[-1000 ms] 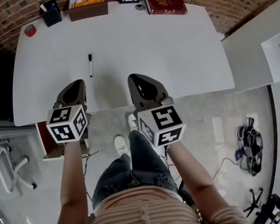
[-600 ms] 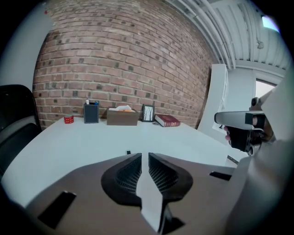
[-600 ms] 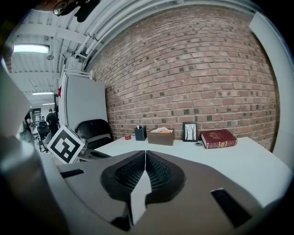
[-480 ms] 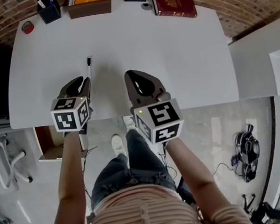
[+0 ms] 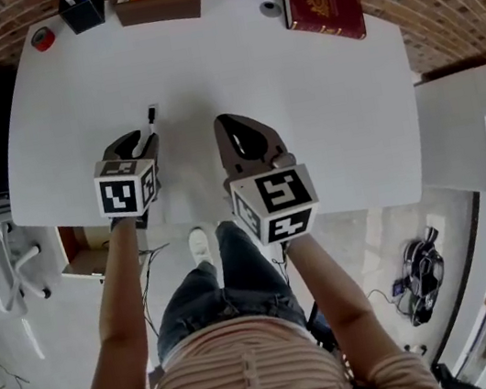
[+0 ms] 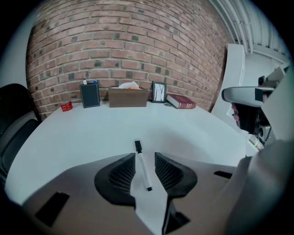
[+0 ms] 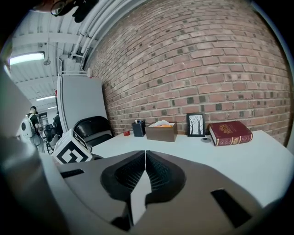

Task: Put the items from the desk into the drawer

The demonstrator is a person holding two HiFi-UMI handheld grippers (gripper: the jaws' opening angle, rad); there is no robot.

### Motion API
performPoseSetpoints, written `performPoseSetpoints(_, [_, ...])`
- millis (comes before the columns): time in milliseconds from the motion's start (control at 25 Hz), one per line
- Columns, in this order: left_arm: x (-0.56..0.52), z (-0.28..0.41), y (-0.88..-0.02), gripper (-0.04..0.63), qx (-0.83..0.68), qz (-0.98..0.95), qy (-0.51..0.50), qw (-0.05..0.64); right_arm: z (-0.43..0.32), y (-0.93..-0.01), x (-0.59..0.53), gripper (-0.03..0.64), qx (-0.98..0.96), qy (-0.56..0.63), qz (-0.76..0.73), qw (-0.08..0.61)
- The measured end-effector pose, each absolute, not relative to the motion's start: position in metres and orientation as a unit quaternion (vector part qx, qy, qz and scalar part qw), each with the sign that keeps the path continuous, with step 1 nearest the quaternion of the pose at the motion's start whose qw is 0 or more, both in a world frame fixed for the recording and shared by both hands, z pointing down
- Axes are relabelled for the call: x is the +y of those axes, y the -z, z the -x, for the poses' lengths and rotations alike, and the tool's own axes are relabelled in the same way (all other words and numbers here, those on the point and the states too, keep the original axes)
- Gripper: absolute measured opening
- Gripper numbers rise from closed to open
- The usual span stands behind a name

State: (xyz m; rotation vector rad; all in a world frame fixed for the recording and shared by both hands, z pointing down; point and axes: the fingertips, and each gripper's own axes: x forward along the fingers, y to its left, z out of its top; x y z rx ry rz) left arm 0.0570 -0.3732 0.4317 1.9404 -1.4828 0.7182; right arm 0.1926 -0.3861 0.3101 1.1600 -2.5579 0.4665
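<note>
Barely begun, nothing judged stowed: marker (image 6: 143,170) is straddled at lower centre by left gripper (image 6: 145,157), jaws just opened apart; right gripper (image 7: 145,153) is closed, empty

Red brick wall (image 6: 128,55) behind a white desk (image 5: 302,104), black chair (image 7: 92,128) alongside, pale grey floor (image 5: 372,241) below.

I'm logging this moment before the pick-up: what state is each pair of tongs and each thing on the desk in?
Left tongs: open, just been opening, marker between them, not gripped.
Right tongs: shut, empty.
Marker: lying flat on the desk.
Book: closed, lying flat.
Picture frame: standing upright.
Tissue box: tissue sticking out on top.
</note>
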Motion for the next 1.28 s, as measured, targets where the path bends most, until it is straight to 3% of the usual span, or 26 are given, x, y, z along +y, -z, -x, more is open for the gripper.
performPoseSetpoints(760, [-0.393, -0.058, -0.472, 0.116, -0.550, -0.685, -0.346, 0.329, -0.176, -0.339, -0.432, 0.018, -0.896, -0.192, -0.363, 0.170])
performPoseSetpoints(1080, [-0.397, -0.055, -0.470, 0.050, -0.551, -0.674, -0.355, 0.341, -0.169, -0.349, -0.437, 0.017, -0.898, -0.192, -0.349, 0.186])
performPoseSetpoints(1280, [-0.396, -0.055, -0.469, 0.043, -0.564, -0.666, -0.351, 0.340, -0.168, -0.349, -0.439, 0.017, -0.900, -0.191, -0.344, 0.185])
